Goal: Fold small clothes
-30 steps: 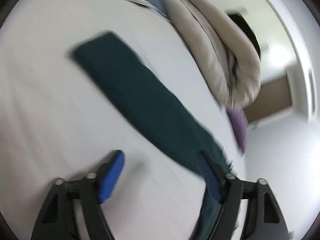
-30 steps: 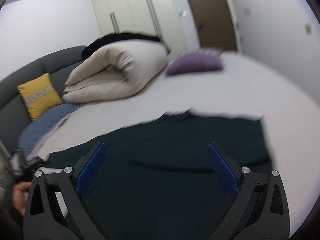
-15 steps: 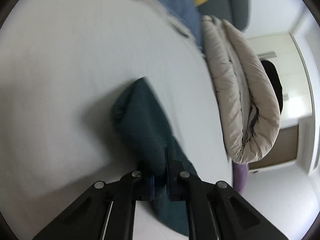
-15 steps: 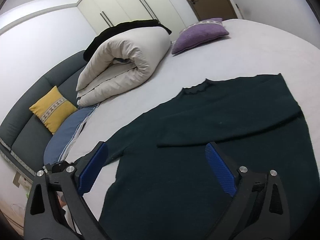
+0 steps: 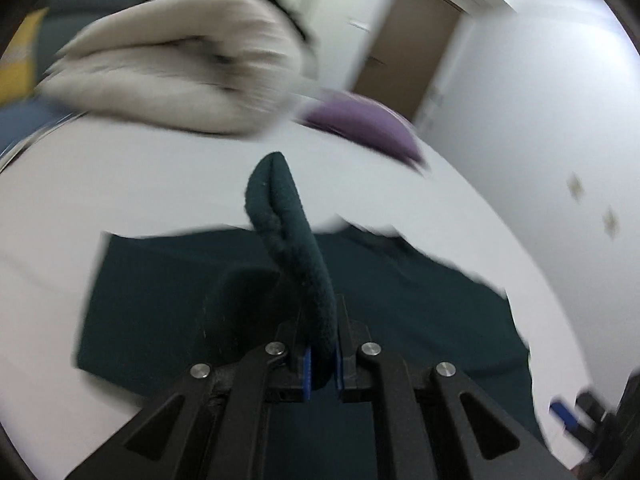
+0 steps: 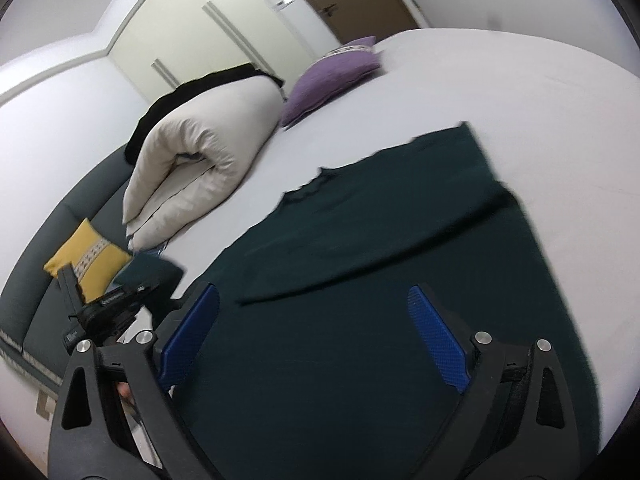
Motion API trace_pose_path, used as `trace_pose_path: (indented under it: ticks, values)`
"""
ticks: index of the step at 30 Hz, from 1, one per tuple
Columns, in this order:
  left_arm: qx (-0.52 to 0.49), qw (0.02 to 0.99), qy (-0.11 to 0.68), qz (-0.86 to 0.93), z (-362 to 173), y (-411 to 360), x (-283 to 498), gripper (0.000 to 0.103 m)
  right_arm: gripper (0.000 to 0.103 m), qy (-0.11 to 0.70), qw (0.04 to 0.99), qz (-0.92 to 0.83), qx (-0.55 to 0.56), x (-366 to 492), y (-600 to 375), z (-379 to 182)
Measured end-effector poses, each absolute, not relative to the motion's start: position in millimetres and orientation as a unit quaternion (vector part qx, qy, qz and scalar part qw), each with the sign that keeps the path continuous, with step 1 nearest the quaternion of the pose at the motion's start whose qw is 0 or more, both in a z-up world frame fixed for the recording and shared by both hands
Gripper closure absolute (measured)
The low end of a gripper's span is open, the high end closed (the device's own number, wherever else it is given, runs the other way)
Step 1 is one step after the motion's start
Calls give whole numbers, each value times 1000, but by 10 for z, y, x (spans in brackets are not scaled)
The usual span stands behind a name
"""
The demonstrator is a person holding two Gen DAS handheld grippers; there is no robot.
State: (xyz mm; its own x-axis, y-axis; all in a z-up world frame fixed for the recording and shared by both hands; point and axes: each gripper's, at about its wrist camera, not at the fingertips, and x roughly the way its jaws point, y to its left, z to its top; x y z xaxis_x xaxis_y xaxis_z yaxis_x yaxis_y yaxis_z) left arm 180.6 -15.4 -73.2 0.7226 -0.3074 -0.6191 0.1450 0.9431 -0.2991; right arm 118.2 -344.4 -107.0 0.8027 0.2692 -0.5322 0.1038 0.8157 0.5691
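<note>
1. The left gripper (image 5: 322,354) has its jaws clamped on the cuff end of the dark green sweater's left sleeve (image 5: 288,240). The knit bunches between the blue pads and loops up in front of the camera.
2. The right gripper (image 6: 316,340) has its jaws spread wide with nothing between them. It hangs just above the lower body of the sweater (image 6: 360,360).
3. The sweater lies flat on the white bed (image 6: 520,80), neckline toward the purple pillow (image 6: 332,76). One sleeve (image 6: 380,256) is already laid diagonally across the chest.
4. The step in hand looks like carrying the gripped sleeve across the body to match the folded one.
5. To do it well, the left hand should keep the cuff low and travel in one flat arc, so the sleeve unrolls without a twist.
6. The cuff should land on the body panel, inside the side edge, with the fold line running straight down from the shoulder.
7. The free right jaws could press down near the shoulder seam to stop the body sliding on the sheet.
8. The left wrist view is blurred, so how much of the sleeve trails on the bed cannot be told for certain.
9. The rolled cream duvet (image 6: 200,148) and the yellow cushion (image 6: 90,260) lie well apart from the work.
</note>
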Motion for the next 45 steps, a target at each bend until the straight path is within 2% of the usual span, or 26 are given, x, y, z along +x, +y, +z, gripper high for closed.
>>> trace_pose_path:
  ticks: [2,3,4,5,6,7,12,20,22,24,25,26,27,28,29,31,32,38,43,45]
  values:
    - [-53,913,376,-148,-922,-716,1799,91,7,310,897,30,314,1130,-3661,-1153]
    - [-40,910,384,-151,-991,-841,1794,85,7,312,894,23,320,1112,-3755,-1195]
    - [-30,905,396,-156,-1083,-969,1790,70,7,316,891,14,326,1111,-3861,-1246]
    - [-25,900,407,-158,-1167,-1043,1776,60,7,319,889,8,328,1116,-3924,-1287]
    - [-22,895,418,-156,-1233,-1085,1769,43,7,325,887,1,329,1129,-3987,-1327]
    - [-21,893,423,-151,-1256,-1078,1752,33,7,331,884,-3,330,1153,-4045,-1373]
    - [-40,894,415,-165,-1111,-737,1410,21,7,358,871,18,337,1469,-4038,-1545]
    - [-107,907,383,-137,-926,202,1206,22,8,436,839,79,315,2379,-3311,-1809]
    - [-122,911,378,-116,-915,458,1245,25,15,455,837,85,292,2553,-3123,-1867]
    - [-137,909,380,-103,-927,662,1319,29,17,468,845,79,247,2674,-2927,-1905]
    - [-150,907,383,-95,-939,796,1361,34,24,471,848,76,229,2727,-2868,-1920]
    - [-160,906,382,-88,-944,902,1377,35,41,478,850,71,210,2780,-2813,-1926]
    - [-166,906,379,-83,-942,970,1388,35,52,482,851,64,198,2793,-2755,-1913]
    - [-175,907,375,-77,-934,1060,1408,35,73,486,851,57,189,2809,-2737,-1887]
    - [-182,908,371,-69,-922,1145,1437,35,84,486,851,60,191,2809,-2733,-1847]
    - [-189,910,364,-59,-906,1256,1493,35,89,476,860,56,178,2768,-2704,-1712]
    - [-195,910,362,-53,-891,1322,1532,35,97,463,869,57,163,2746,-2683,-1597]
    - [-198,913,356,-38,-842,1483,1710,35,100,399,907,69,117,2779,-2690,-964]
    - [-206,908,362,-40,-918,1474,1778,35,99,407,899,77,142,2865,-2845,-963]
    - [-207,905,369,-43,-964,1440,1745,35,92,433,885,74,152,2909,-2844,-1139]
